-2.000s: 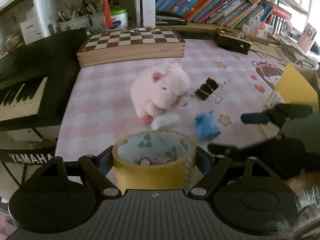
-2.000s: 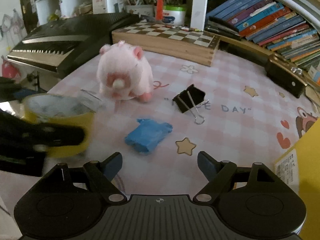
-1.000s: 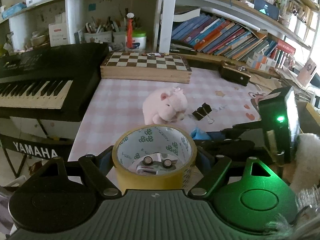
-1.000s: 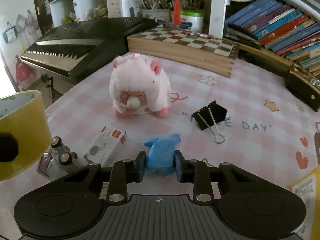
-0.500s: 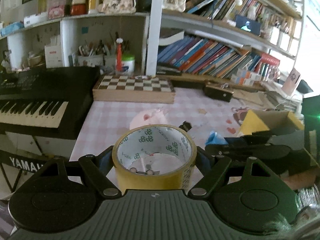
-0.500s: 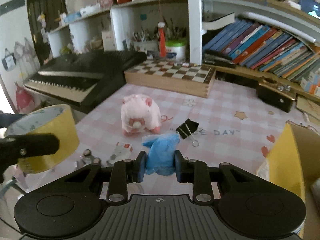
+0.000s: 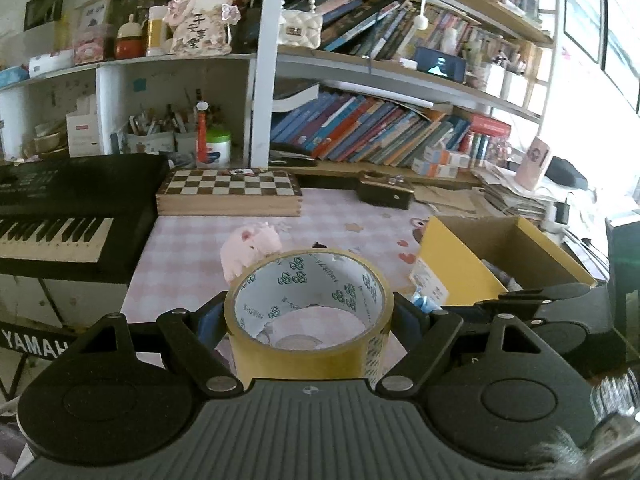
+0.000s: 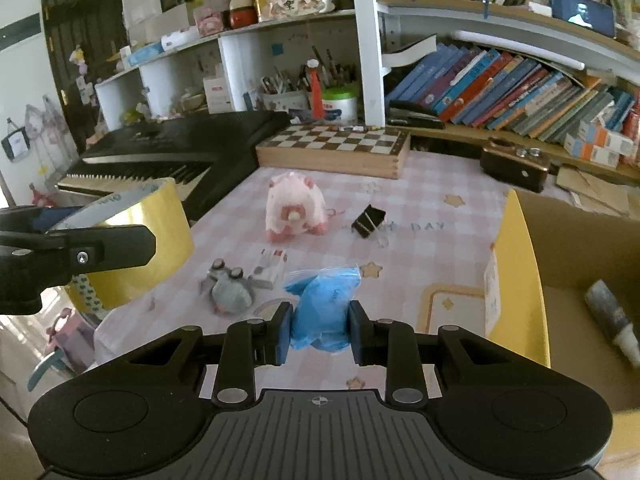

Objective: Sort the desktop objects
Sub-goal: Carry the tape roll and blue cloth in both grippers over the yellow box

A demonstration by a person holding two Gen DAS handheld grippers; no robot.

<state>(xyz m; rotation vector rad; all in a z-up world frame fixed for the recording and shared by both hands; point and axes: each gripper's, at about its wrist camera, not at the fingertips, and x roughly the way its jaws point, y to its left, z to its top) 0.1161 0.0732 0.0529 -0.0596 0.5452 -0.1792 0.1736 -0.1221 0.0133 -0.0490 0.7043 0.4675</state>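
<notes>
across the bench [image 8: 432,200], covered in a pink checked cloth, a pink plush pig [image 8: 294,208], a black binder clip [image 8: 367,216], a small white box [image 8: 270,266] and a grey toy [image 8: 230,290] are spread out; a chessboard [image 8: 336,148] and a black keyboard [image 8: 168,148] lie at the far left, with crowded bookshelves [image 8: 512,84] behind. a yellow cardboard box [image 8: 524,264] stands open at the right. a roll of yellow tape [image 7: 308,312] is clamped in the jaws of the left gripper [image 7: 308,316], and a blue bag [image 8: 320,312] is pinched in the nearly closed jaws of the right gripper [image 8: 320,334]. compared with a second ago, both loads have been lifted well clear of the cloth and the box has come into view. the box's contents are cut off at the frame edge, and only a grey tube-like item [image 8: 612,320] can be made out.
</notes>
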